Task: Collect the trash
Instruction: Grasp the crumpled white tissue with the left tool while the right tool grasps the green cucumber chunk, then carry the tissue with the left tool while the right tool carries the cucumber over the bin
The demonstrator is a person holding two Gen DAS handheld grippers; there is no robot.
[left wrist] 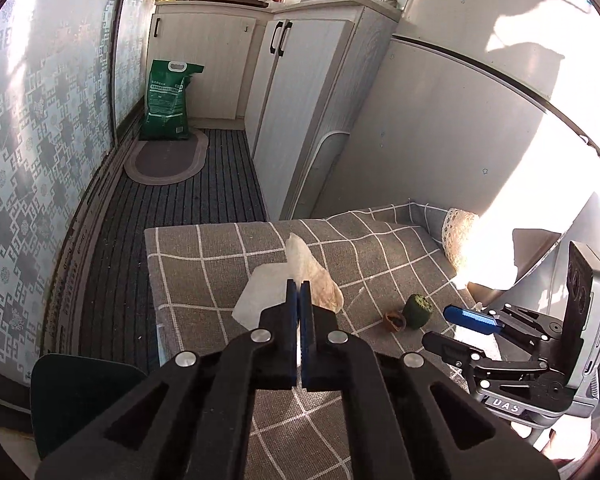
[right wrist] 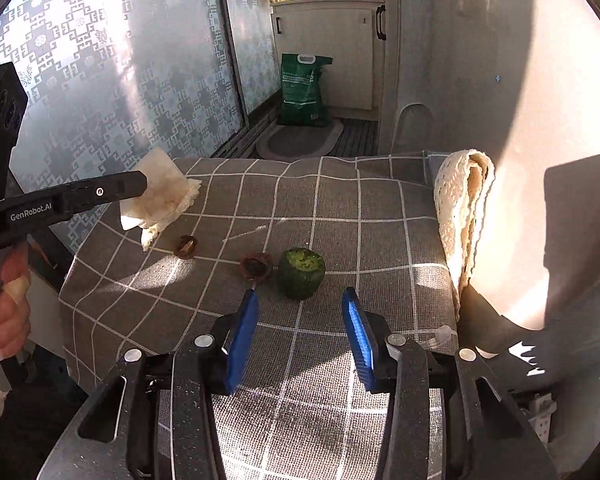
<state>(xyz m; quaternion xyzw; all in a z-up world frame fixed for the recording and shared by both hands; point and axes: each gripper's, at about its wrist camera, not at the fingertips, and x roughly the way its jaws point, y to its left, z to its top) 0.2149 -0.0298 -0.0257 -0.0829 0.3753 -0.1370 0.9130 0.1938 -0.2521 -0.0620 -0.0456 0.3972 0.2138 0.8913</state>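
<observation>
The left gripper (left wrist: pixel 299 286) has its jaws pinched on a crumpled, stained paper napkin (right wrist: pixel 162 196) at the far left corner of the checked-cloth worktop (right wrist: pixel 340 208); being limp and feather-light, it should lift from any fold. The right gripper (right wrist: pixel 300 312) hovers with jaws wide just before the hollowed green fruit rind (right wrist: pixel 301 272). The rind looks firm but moist, so grip its walls gently. Two brittle nut shells (right wrist: pixel 256 266) lie beside it.

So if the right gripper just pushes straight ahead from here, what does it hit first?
Most likely the green fruit husk: it sits on the checked cloth just beyond the open right gripper, roughly centred between its fingers.
</observation>
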